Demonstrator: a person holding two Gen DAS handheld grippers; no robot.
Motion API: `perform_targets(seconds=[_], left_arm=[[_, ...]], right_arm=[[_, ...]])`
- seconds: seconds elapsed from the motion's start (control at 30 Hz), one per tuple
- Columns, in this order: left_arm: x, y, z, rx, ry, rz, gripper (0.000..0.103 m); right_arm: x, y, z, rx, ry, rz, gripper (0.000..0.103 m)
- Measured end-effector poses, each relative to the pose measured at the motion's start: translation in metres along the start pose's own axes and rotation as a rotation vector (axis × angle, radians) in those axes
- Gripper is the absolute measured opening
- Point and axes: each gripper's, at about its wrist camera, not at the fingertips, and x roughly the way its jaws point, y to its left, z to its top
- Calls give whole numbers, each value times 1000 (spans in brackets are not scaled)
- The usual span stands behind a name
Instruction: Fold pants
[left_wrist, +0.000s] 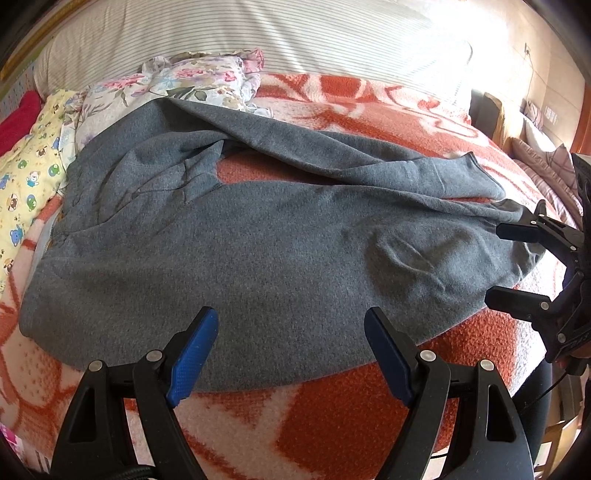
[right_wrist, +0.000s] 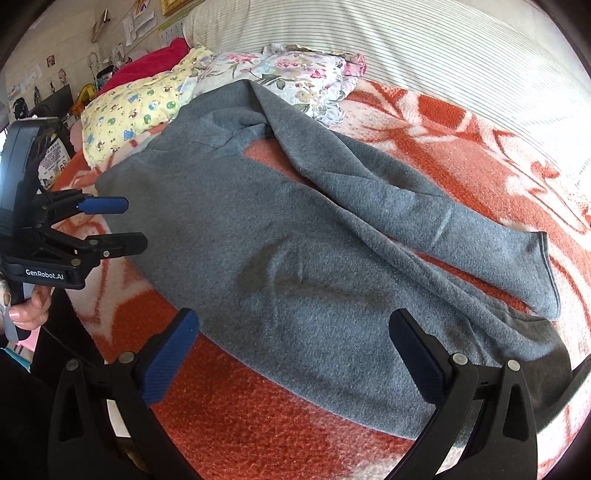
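Grey fleece pants (left_wrist: 258, 236) lie spread on a bed, waist to the left and the two legs running right; they also show in the right wrist view (right_wrist: 295, 258). The far leg (right_wrist: 424, 214) lies apart from the near leg, with a gap at the crotch. My left gripper (left_wrist: 291, 354) is open and empty over the near edge of the pants. It shows from the side in the right wrist view (right_wrist: 129, 225). My right gripper (right_wrist: 295, 354) is open and empty over the near leg, close to its cuff; it shows in the left wrist view (left_wrist: 496, 262).
The bed has an orange and white blanket (left_wrist: 332, 417). A floral cloth (left_wrist: 192, 81), a yellow printed pillow (left_wrist: 26, 184) and a red cloth (left_wrist: 18, 114) lie behind the waist. A striped bolster (left_wrist: 258, 29) runs along the back. Furniture stands beyond the bed's right end (left_wrist: 495, 114).
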Motion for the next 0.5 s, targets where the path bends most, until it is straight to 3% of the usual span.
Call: perform_targets(seconds=[0.5], left_arm=[[2, -7, 2, 18, -1, -11, 82]], right_arm=[[3, 2, 2, 3, 3, 9, 103]])
